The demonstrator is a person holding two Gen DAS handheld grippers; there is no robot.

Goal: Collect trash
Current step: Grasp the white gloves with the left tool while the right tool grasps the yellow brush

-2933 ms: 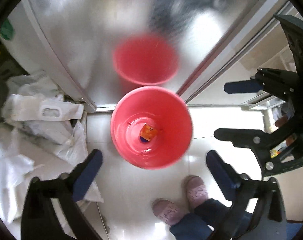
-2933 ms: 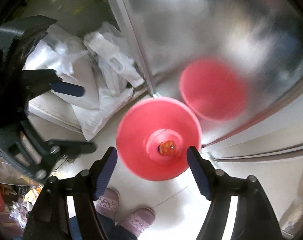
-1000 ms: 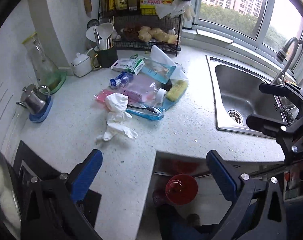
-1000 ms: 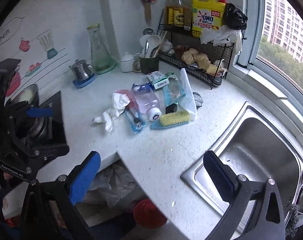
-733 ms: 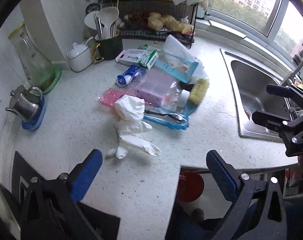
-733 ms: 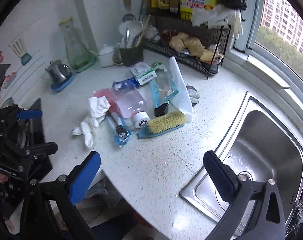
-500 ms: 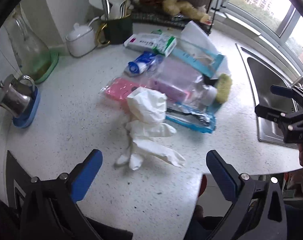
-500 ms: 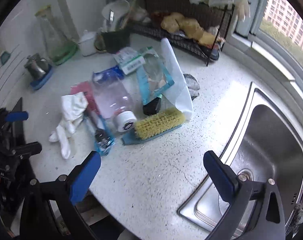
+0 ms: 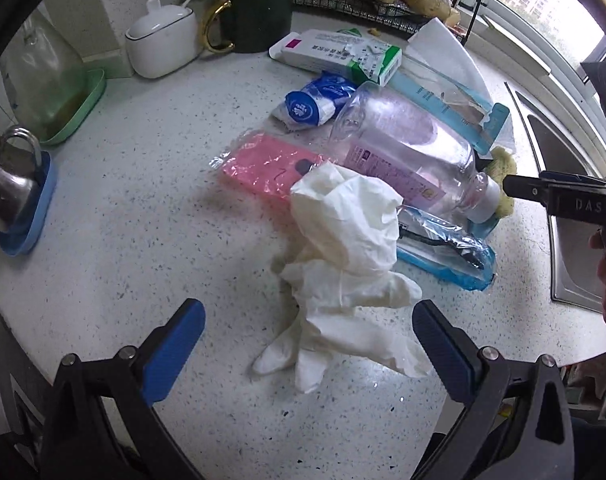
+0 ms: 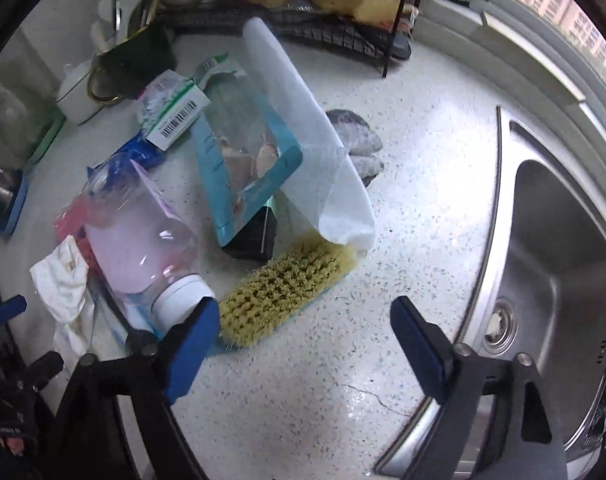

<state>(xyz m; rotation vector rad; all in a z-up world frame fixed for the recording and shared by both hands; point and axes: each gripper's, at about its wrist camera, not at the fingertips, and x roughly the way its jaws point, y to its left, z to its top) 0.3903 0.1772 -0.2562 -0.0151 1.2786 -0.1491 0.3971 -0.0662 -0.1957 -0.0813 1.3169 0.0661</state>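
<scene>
A crumpled pair of white gloves point(image 9: 343, 248) lies on the speckled counter, its fingertips reaching between the pads of my open left gripper point(image 9: 309, 344), which hovers just above. Behind it sit a pink packet point(image 9: 267, 164), a clear bottle of pink liquid point(image 9: 403, 156) and a blue wrapper point(image 9: 443, 248). My right gripper point(image 10: 305, 344) points down at bare counter with its jaws closing and nothing pressed between them. Its left pad is beside the yellow scrub brush point(image 10: 283, 284) and the bottle's white cap point(image 10: 179, 300). A teal package point(image 10: 243, 160) and a white sheet point(image 10: 303, 120) lie beyond.
A steel sink point(image 10: 563, 240) lies to the right. Along the back stand a wire rack point(image 10: 323, 28) with ginger, a dark mug point(image 9: 255, 12) of utensils, a white pot point(image 9: 163, 40), a glass carafe point(image 9: 43, 80) and a metal jug point(image 9: 7, 188).
Both grippers left the red bin on the floor, swung to the counter and came down close over the trash pile. The right jaws stand narrower than half a second ago.
</scene>
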